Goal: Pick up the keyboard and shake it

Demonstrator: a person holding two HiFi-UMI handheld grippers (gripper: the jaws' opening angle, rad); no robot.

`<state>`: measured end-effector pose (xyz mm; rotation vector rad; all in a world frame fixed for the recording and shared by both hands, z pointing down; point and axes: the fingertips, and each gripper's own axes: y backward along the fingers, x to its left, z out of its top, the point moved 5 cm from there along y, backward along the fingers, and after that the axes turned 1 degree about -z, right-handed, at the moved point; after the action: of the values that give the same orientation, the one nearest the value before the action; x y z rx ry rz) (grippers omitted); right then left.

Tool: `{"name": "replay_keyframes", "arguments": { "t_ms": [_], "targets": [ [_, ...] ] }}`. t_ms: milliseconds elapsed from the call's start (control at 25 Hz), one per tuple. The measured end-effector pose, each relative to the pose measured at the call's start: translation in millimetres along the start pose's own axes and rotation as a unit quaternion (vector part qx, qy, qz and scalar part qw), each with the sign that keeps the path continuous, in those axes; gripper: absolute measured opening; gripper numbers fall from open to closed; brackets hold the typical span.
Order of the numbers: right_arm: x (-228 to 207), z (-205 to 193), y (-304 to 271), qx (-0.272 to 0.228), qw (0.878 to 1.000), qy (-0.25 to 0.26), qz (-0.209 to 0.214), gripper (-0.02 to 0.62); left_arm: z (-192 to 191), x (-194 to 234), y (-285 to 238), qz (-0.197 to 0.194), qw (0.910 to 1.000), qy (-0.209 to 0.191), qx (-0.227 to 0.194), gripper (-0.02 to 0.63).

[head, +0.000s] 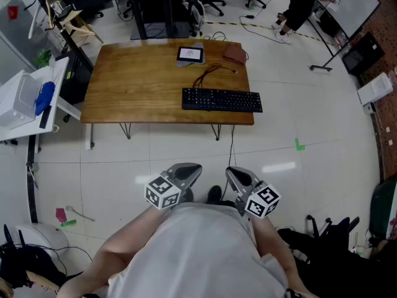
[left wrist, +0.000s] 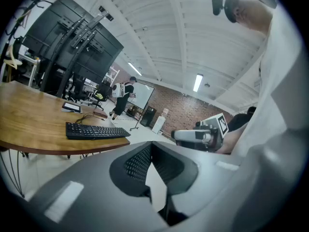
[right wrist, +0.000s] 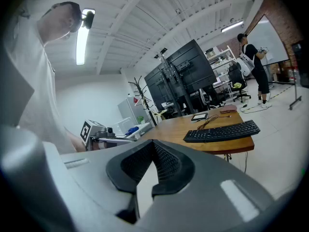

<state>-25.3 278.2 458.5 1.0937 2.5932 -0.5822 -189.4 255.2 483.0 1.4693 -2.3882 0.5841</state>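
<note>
A black keyboard [head: 222, 100] lies flat along the near right edge of a wooden table [head: 136, 85], its cable [head: 211, 73] curling toward the back. It also shows in the left gripper view as the keyboard [left wrist: 96, 130] and in the right gripper view as the keyboard [right wrist: 222, 131]. Both grippers hang close to the person's chest, well short of the table. My left gripper [head: 188, 171] is shut and holds nothing. My right gripper [head: 236, 175] beside it is shut and holds nothing too. In their own views the left jaws [left wrist: 150, 148] and right jaws [right wrist: 153, 145] meet with nothing between them.
A tablet [head: 190, 54] and a brown pouch [head: 234, 53] lie at the table's far side. A white side table [head: 25, 113] with a blue object [head: 44, 97] stands to the left. A person [head: 299, 5] walks far behind. White tiled floor separates me from the table.
</note>
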Motion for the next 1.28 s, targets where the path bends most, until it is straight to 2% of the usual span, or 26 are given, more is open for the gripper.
{"name": "replay_keyframes", "arguments": {
  "t_ms": [160,280,440,600,720,920,1160,1280],
  "targets": [
    [3.5,-19.1,2.5,0.005,0.999,-0.019,-0.046,0.002,-8.0,-4.3,2.6,-0.030,0.9995,0.004,0.006,0.000],
    [4.4,-30.2,10.5,0.011,0.998,-0.030,-0.060,0.002,-16.0,-13.5,3.2,-0.048,0.9987,0.017,0.004,0.000],
    [-11.4,-23.5,8.8,0.007,0.998,-0.027,-0.054,0.002,-15.6,-5.5,-5.6,-0.041,0.9986,0.033,0.000,0.000],
    [-38.1,-15.1,10.8,0.004,0.998,-0.038,-0.046,0.002,-10.3,6.4,-29.1,-0.009,0.9987,0.048,0.011,0.000],
    [-66.3,-14.3,8.4,0.002,0.998,-0.050,-0.042,0.002,-7.7,22.1,-52.4,0.019,0.9981,0.052,0.025,0.000],
    [-107.1,-21.9,-6.0,-0.002,0.997,-0.077,-0.017,0.002,-2.6,43.6,-87.9,0.032,0.9974,0.046,0.045,0.000],
    [-163.3,7.9,4.6,0.024,0.998,-0.055,0.009,0.002,40.1,37.8,-166.9,-0.004,0.9992,0.030,0.026,0.000],
    [-183.6,14.9,6.7,0.024,0.998,-0.049,0.012,0.002,45.0,40.8,-183.7,0.003,0.9995,0.024,0.020,0.000]
  ]
}}
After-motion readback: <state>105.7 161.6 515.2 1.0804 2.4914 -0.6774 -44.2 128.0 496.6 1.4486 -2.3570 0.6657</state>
